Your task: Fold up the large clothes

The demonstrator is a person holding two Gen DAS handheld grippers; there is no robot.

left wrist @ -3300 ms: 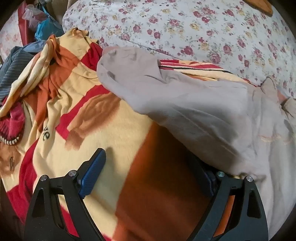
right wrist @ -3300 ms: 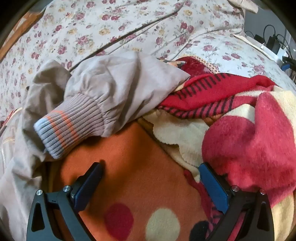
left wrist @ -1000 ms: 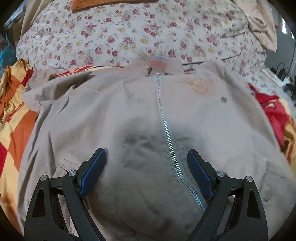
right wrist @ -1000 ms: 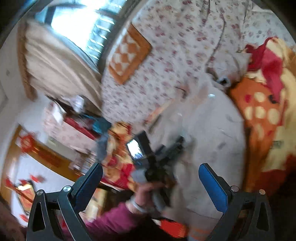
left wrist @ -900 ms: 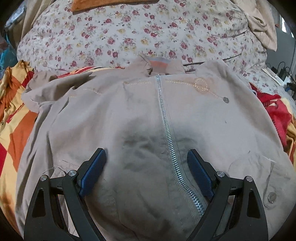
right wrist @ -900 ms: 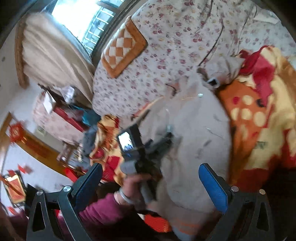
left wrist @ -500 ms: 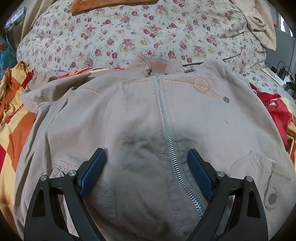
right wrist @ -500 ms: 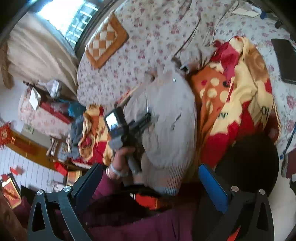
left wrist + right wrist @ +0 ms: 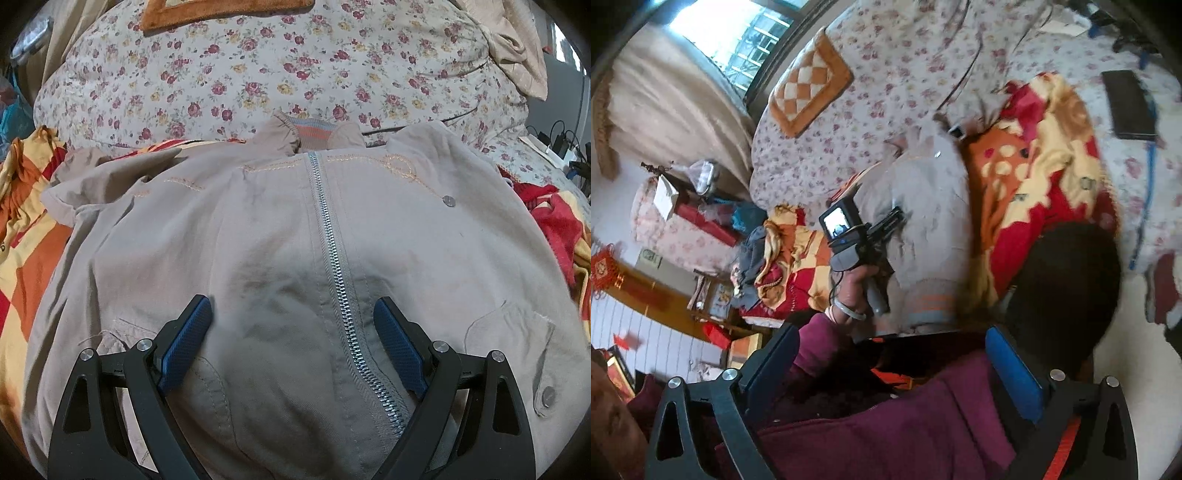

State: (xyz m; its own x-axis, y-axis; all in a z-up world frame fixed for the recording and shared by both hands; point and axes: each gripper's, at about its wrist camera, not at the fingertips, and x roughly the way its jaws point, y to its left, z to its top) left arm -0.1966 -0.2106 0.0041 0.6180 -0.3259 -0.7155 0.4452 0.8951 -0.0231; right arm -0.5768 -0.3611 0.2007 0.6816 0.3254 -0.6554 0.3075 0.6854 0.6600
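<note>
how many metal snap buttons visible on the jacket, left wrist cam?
2. One snap on the chest right of the zipper; one on the lower-right pocket flap of the beige jacket. Others may be hidden by folds.

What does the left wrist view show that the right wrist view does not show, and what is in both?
Only the left wrist view shows the zipper closed down the front, the snap buttons, and the open left gripper over the cloth. Only the right wrist view shows the person's hand holding that gripper, the maroon sleeve, the window, and the open right gripper, away from the jacket. Both show the beige jacket on the patterned blanket, with the floral bedding behind.
</note>
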